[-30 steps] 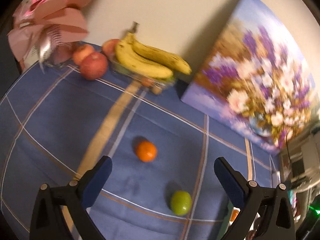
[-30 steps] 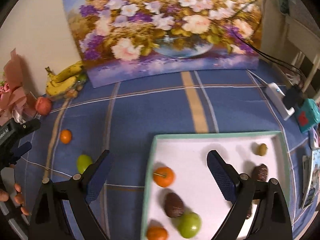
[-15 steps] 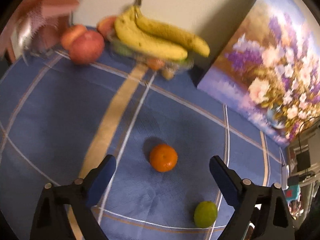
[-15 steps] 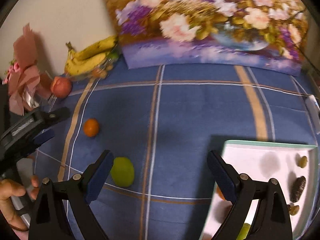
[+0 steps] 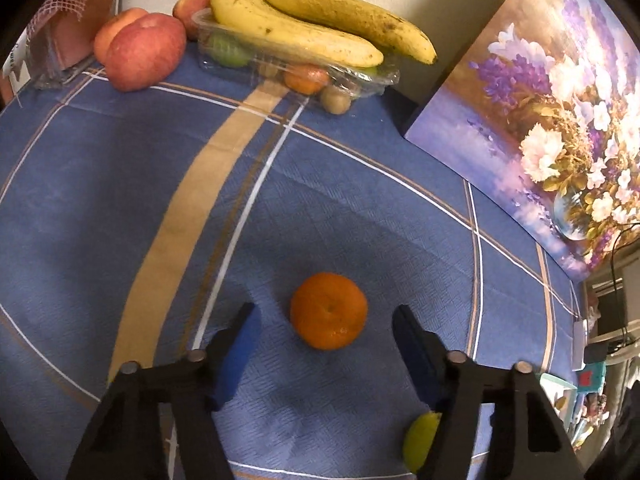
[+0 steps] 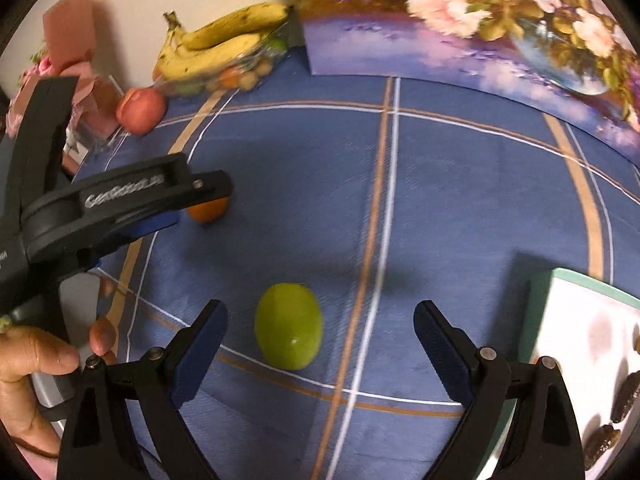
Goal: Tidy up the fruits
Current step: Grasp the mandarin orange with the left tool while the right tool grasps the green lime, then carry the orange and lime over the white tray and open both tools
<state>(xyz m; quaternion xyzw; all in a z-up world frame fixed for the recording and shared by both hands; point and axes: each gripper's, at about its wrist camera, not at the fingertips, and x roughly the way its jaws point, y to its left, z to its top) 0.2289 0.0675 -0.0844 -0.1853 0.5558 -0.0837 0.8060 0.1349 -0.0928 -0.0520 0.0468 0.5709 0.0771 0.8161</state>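
Your left hand-held gripper, having dropped, is closing around the round orange tangerine, pads not yet touching; right hand-held gripper is hanging open beside it over the smooth green fruit.

Both wrist views look steeply down, close over the tablecloth, probably sharing the orange.

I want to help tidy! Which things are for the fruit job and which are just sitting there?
For the job:
- orange, between the closing left claw
- green fruit, inside the open right claw
- white tray

Just lying about:
- flower painting
- pink wrapping
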